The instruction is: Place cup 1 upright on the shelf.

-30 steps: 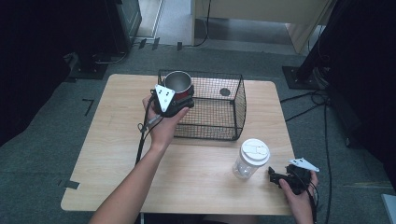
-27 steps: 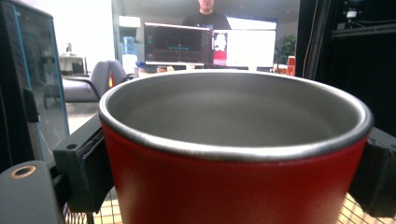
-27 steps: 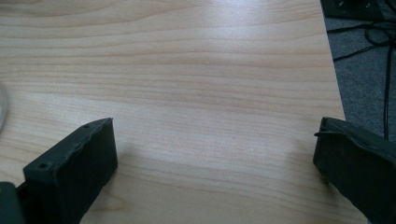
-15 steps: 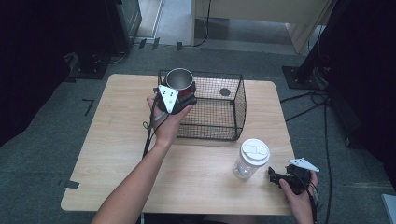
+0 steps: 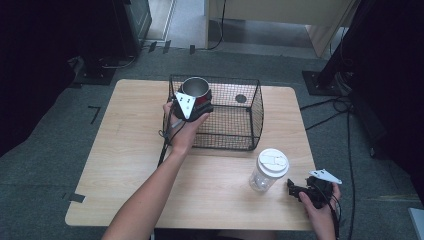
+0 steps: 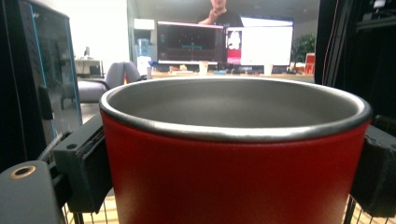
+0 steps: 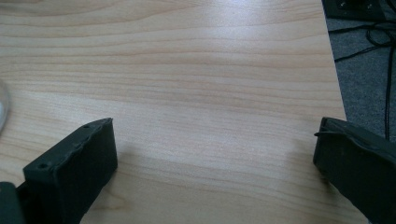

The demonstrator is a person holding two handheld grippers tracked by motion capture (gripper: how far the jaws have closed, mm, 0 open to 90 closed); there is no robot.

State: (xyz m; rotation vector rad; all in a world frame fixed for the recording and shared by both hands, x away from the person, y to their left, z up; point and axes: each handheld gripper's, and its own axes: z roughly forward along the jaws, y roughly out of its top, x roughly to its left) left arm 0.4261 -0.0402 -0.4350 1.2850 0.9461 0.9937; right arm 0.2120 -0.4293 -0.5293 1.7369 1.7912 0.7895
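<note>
A: Left claw (image 5: pixel 192 104) pinches the red metal cup with steel rim (image 5: pixel 196 91) by its sides, held at the near-left top edge of the black wire basket (image 5: pixel 252 120). Cup upright.

B: Judgement: carry it clear over the wire rim, keep it level, lower until it sits on the basket floor, then release.

A: Right claw (image 5: pixel 300 190) spread, idle on the pale wooden surface (image 5: pixel 120 150), right of the clear white-lidded plastic jar (image 5: pixel 269 170).

A clear jar (image 5: pixel 267 172) with a white lid stood upright on the wooden table (image 5: pixel 125 150) (near its front right corner), just beside a wire basket (image 5: pixel 235 120).
</note>
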